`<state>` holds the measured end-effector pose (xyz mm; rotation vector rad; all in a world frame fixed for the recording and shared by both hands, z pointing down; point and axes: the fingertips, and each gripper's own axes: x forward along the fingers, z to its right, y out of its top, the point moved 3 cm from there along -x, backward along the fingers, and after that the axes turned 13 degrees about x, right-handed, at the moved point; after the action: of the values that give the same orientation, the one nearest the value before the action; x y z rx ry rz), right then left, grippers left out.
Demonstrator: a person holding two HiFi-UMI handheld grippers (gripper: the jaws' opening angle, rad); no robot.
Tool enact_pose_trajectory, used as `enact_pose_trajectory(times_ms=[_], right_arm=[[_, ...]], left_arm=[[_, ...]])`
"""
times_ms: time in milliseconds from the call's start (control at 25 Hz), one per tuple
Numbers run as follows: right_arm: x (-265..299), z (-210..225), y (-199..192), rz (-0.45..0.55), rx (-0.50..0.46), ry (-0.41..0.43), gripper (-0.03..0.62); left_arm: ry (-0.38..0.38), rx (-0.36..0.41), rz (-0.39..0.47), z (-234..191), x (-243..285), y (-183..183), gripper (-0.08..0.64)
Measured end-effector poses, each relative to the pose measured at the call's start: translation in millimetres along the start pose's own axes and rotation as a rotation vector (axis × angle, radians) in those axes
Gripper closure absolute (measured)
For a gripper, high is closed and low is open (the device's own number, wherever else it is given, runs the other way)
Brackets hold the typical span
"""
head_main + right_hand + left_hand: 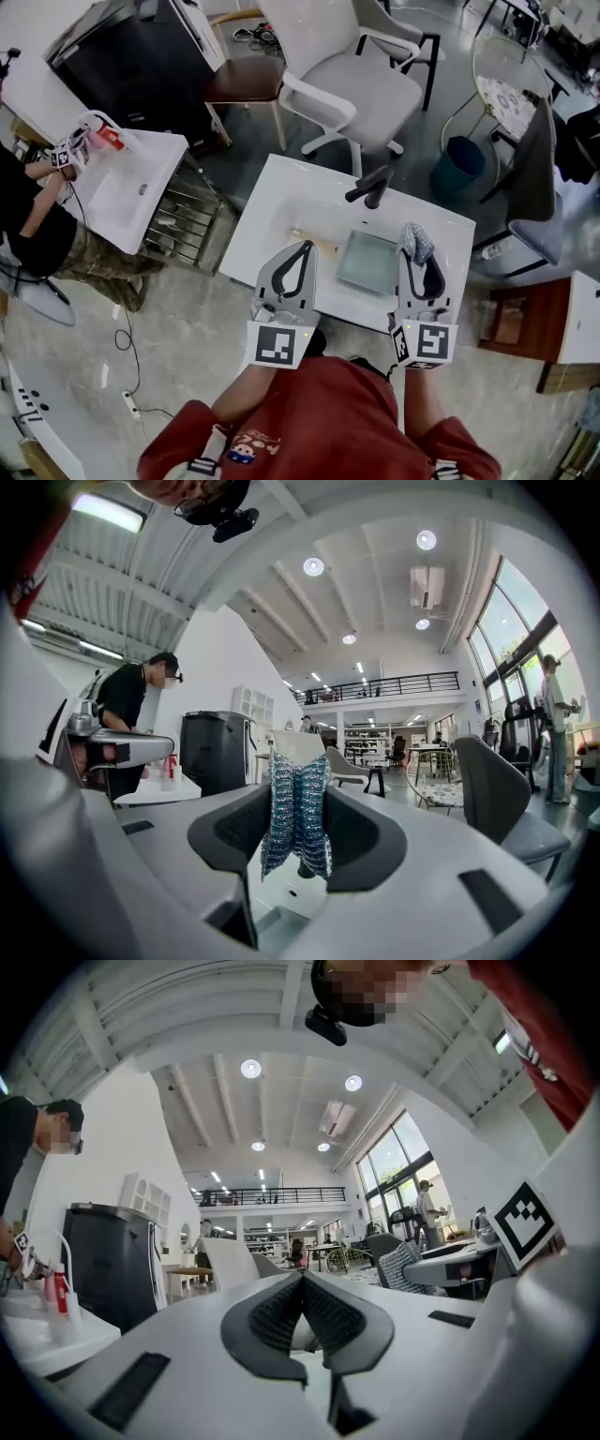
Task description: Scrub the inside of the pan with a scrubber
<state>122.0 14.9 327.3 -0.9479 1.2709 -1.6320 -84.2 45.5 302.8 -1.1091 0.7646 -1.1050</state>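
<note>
Scrubber point(295, 803) is silvery-blue w/ ribbed knit pattern; pan point(367, 262) pale grey-green, on white counter point(272, 211) w/ black tap point(370, 185). Left gripper point(302, 248) & right gripper point(417, 258) are white w/ black pads, b/w square markers at near ends. Person's top point(319, 422) red; bin point(457, 167) far right, blue.

The person holds both arms out in front, side by side, in red sleeves. The left gripper point(305, 247) points away from the body. Its jaws are closed tip to tip, with nothing between them. The right gripper point(415, 255) points the same way, a little apart from the left one. Its jaws pinch a blue scrubber point(296, 808).
</note>
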Motion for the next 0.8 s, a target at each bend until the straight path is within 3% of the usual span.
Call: enact_pose_trajectory(times_ms=[280,440,640,800], right_arm=[[33,-9,-8,-0.002,-0.012,-0.124,0.408],[38,-1,1,0.009,-0.032,-0.191,0.408],[27,31,-10,-0.013,0.006,-0.306,0.408],[27,49,-20,-0.044,0.036,-0.327,0.408]], left_arm=[[-0.115,-0.038,0.044,-30,46,-23,0.548],[-0.175,0.005,0.053,-24,61,-32,0.548],[-0.205,0.011,0.069,-14,81,-38,0.548],[-0.203,0.014,0.067,-13,93,-39,0.548]])
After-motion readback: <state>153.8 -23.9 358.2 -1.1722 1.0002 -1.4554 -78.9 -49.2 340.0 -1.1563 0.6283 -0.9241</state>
